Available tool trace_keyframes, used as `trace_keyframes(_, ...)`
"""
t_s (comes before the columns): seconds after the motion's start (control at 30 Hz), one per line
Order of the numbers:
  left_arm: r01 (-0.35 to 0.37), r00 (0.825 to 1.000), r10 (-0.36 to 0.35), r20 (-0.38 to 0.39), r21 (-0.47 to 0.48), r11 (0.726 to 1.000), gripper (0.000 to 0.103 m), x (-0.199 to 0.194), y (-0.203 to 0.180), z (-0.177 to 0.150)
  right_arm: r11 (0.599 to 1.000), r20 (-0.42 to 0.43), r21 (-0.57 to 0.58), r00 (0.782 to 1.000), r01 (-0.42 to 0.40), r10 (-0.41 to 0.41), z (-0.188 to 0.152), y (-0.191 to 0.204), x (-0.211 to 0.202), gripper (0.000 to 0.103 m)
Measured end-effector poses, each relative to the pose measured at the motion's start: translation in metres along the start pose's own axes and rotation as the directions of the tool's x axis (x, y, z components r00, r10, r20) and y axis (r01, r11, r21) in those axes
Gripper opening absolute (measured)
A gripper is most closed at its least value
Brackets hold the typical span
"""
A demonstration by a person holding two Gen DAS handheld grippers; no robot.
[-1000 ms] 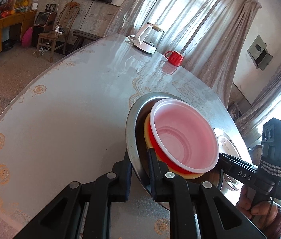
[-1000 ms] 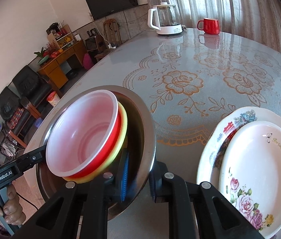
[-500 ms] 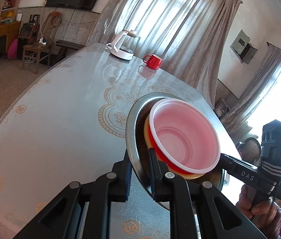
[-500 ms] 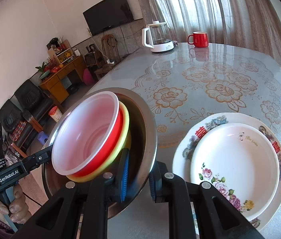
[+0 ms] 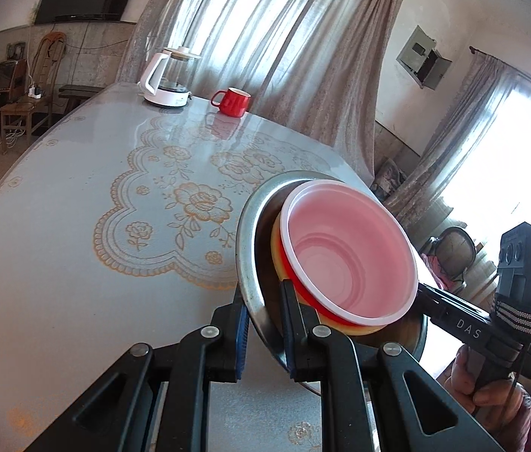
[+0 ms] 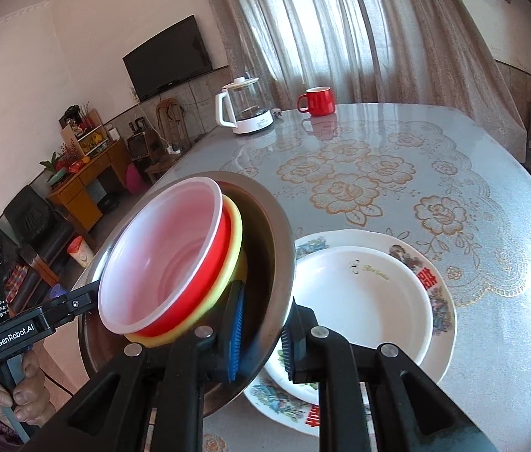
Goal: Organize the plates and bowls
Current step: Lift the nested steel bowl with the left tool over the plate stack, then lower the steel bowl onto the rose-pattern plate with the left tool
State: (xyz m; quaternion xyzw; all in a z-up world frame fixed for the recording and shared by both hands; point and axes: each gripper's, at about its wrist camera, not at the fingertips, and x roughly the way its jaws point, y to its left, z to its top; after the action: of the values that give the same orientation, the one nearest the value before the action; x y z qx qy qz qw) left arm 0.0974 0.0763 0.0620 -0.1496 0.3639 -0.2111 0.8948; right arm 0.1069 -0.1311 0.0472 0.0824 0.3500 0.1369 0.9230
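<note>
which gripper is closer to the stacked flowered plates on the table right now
Right. The right gripper, clamped on the steel bowl's rim, sits just above the stacked plates. The left gripper grips the opposite rim, across the bowl from them.

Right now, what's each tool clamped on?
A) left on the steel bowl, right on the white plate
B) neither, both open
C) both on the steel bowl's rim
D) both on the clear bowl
C: the left tool and right tool each pinch the steel bowl at its rim, one finger inside and one outside; the clear bowl just sits nested inside.
</note>
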Motion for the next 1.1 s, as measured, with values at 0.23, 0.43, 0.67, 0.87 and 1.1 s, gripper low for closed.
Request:
trace_keyframes(0.23, 0.032, 0.999, -0.03, -0.037, 0.054, 0.998, 0.016, 0.024, -0.029, 0.007, 0.996, 0.019, 0.064, 0.997, 0.069, -0.071, -0.002, -0.031, -0.013, 0.016)
trace_keyframes(0.43, 0.052, 0.996, -0.047, -0.07, 0.079, 0.995, 0.016, 0.044, -0.043, 0.011, 0.987, 0.018, 0.113, 0.993, 0.112, -0.114, -0.005, -0.054, -0.017, 0.016)
trace_keyframes(0.67, 0.049, 0.993, -0.039, -0.115, 0.087, 0.995, 0.016, 0.067, -0.05, 0.006, 0.976, -0.013, 0.153, 0.988, 0.155, -0.155, -0.011, -0.074, -0.012, 0.016)
trace_keyframes(0.87, 0.038, 0.989, -0.023, -0.148, 0.099, 0.994, 0.016, 0.082, -0.052, 0.003, 0.967, -0.052, 0.179, 0.983, 0.183, -0.176, -0.015, -0.085, 0.0, 0.016)
trace_keyframes(1.1, 0.018, 0.984, -0.001, -0.176, 0.094, 0.995, 0.016, 0.093, -0.051, -0.002, 0.959, -0.102, 0.201, 0.978, 0.198, -0.181, -0.021, -0.095, 0.014, 0.016)
